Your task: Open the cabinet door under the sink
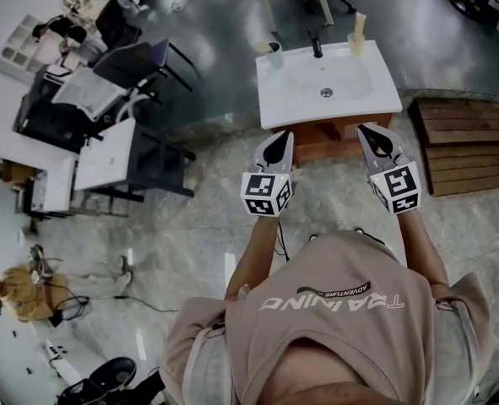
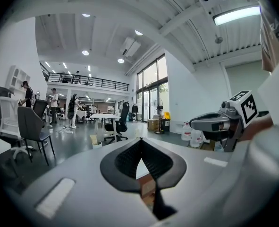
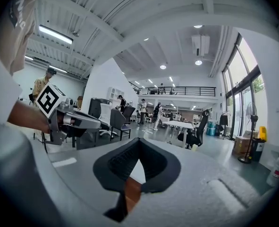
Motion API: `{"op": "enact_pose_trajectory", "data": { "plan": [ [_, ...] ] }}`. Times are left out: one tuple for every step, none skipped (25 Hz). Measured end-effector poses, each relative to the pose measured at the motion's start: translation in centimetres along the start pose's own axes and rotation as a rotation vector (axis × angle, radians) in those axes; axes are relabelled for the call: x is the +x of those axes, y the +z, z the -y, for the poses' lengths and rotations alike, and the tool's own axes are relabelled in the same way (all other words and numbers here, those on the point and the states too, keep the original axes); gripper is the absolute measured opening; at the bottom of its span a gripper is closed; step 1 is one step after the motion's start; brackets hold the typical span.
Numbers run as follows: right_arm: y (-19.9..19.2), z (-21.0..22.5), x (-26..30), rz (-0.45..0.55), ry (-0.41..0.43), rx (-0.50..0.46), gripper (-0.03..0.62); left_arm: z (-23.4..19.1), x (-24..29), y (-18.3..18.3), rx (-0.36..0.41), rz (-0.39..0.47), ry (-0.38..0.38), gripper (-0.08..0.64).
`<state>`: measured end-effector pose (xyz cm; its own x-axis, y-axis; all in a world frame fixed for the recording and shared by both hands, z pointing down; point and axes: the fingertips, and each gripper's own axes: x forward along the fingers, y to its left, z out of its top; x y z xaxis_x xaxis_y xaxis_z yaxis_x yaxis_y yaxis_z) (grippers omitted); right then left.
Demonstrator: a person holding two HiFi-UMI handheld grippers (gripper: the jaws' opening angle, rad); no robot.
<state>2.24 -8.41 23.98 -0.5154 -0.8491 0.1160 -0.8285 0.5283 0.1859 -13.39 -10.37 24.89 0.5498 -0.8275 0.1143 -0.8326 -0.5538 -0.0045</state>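
"How were your tongs set?"

"You held your left gripper [image 1: 279, 138] and right gripper [image 1: 367, 133] side by side. On each, the jaws were pressed together at the tips with nothing between them."

"And the cabinet?"

"The wooden cabinet [image 1: 320, 144] sat under the white sink [image 1: 293, 91], just ahead of your two grippers. Neither gripper touched it."

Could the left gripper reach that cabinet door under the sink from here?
Probably yes: nothing stands between the left gripper and the wooden cabinet front, though its jaws are shut and empty.
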Motion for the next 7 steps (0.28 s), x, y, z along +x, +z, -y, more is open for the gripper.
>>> {"op": "enact_pose_trajectory", "data": {
  "plan": [
    [0.08,0.04,0.01,0.001,0.000,0.002,0.002,0.06,0.03,0.13,0.003,0.000,-0.003,0.017],
    [0.16,0.04,-0.01,0.002,-0.001,0.004,0.002,0.11,0.03,0.24,0.005,-0.001,-0.007,0.017],
    [0.23,-0.02,-0.08,0.002,-0.001,0.006,0.002,0.18,-0.02,0.32,0.007,-0.002,-0.010,0.017],
    [0.27,-0.12,-0.19,0.002,-0.001,0.007,0.002,0.26,-0.13,0.33,0.007,-0.004,-0.012,0.017],
    [0.27,-0.25,-0.32,0.001,-0.001,0.008,0.002,0.35,-0.27,0.29,0.005,-0.006,-0.014,0.017],
    [0.24,-0.39,-0.47,0.000,0.000,0.008,0.002,0.45,-0.42,0.22,0.004,-0.009,-0.015,0.017],
    [0.21,-0.54,-0.61,-0.002,0.002,0.009,0.002,0.55,-0.59,0.14,0.002,-0.012,-0.015,0.017]
  ]
}}
